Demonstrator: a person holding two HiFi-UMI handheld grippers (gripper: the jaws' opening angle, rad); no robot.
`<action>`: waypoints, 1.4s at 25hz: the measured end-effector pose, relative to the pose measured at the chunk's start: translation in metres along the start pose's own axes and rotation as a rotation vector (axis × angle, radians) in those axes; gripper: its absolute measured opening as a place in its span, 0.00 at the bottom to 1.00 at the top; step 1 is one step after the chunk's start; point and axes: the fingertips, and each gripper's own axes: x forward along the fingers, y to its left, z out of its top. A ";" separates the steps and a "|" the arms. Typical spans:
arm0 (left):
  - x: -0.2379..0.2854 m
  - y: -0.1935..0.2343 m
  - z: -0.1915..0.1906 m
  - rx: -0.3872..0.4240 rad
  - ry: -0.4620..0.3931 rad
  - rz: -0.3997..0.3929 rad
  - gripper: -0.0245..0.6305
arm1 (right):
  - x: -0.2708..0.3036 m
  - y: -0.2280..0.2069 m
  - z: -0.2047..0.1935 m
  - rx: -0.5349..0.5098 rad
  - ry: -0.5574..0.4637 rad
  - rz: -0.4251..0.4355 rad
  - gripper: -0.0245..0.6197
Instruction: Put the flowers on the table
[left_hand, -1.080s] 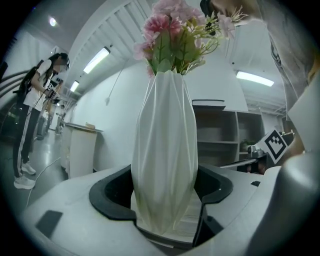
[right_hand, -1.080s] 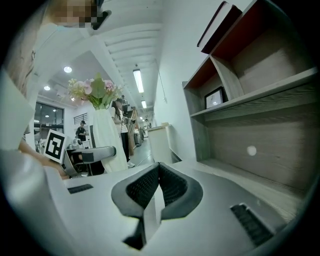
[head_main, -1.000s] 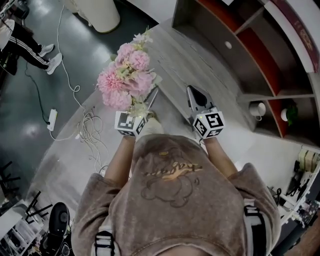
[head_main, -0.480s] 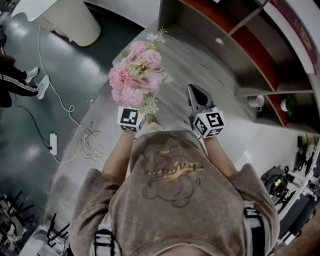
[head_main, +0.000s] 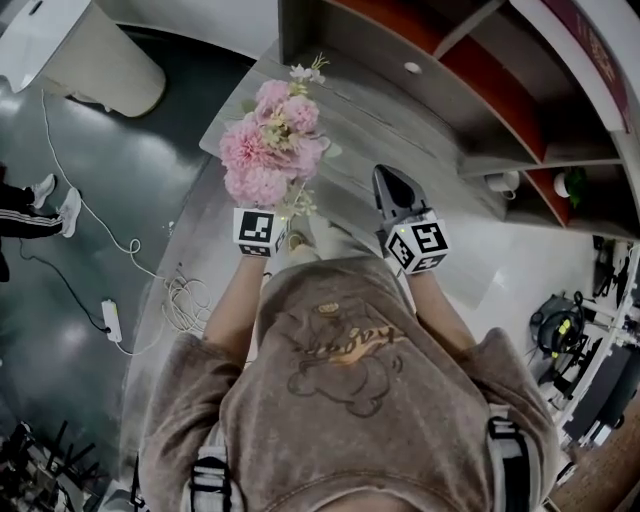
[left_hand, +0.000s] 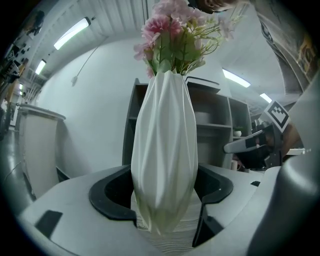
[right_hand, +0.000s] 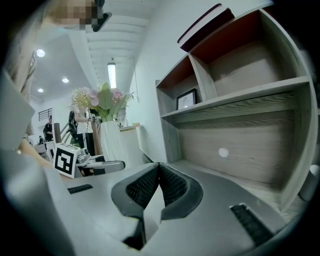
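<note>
While the left gripper (left_hand: 162, 200) has its jaws clamped low on a white vase (left_hand: 164, 150), the flowers (head_main: 270, 150) stand upright in it, held in the air by the table's (head_main: 370, 130) near left edge. The right gripper (right_hand: 159, 170) has its jaws pressed together on nothing. Tall and narrow-footed, the vase could topple if set down tilted or too near that edge. The table is grey wood grain, with shelves (head_main: 480, 90) at its far right and a cable (head_main: 180, 295) on the dark floor to the left.
</note>
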 end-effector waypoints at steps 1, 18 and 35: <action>0.003 0.001 -0.003 0.000 0.001 -0.003 0.59 | 0.001 -0.002 -0.001 0.000 0.002 -0.004 0.03; 0.021 0.032 -0.068 0.006 0.088 0.028 0.59 | 0.028 -0.003 -0.021 -0.010 0.081 0.038 0.03; 0.030 0.038 -0.104 0.024 0.120 0.022 0.59 | 0.045 0.004 -0.043 0.023 0.109 0.044 0.03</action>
